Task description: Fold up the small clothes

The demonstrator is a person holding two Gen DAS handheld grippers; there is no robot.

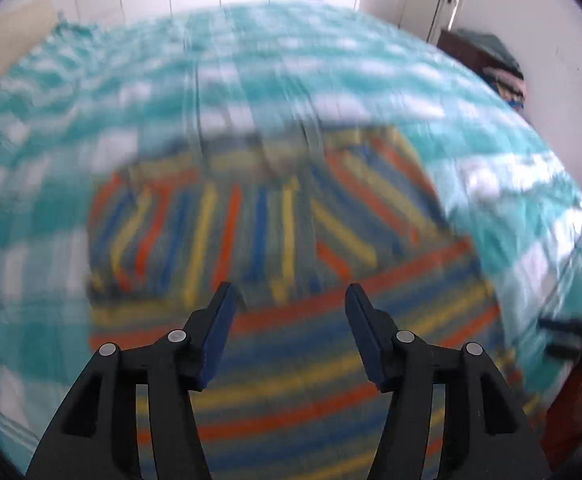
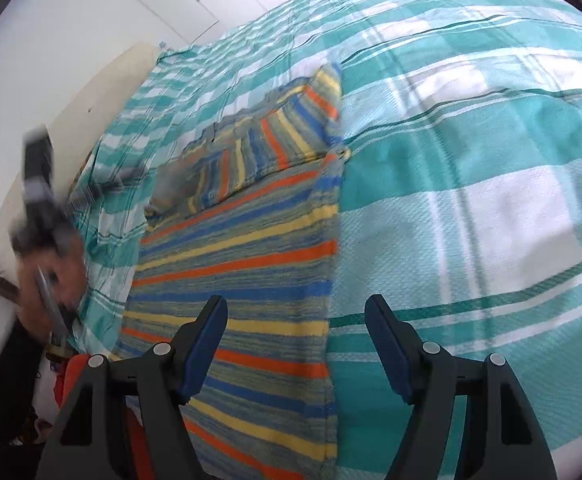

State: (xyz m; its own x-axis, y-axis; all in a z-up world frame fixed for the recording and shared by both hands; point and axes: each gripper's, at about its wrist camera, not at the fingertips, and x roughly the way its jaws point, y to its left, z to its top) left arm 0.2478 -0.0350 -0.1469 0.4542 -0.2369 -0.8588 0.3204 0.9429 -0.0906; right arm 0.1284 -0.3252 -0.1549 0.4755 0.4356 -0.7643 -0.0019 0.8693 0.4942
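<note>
Right tool point(image 2: 295, 312) open, striped garment point(image 2: 251, 264) below

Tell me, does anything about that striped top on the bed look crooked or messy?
Only a little. The striped top lies flat on the checked bedspread, but a sleeve is folded across it, so its stripes run at an angle to the body's. That looks like a fold in progress, not a mess. Nothing seems torn or spilled.

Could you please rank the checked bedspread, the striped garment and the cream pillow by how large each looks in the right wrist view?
1. checked bedspread
2. striped garment
3. cream pillow, though it lies farther from the camera, so it may be bigger than it looks.
</note>
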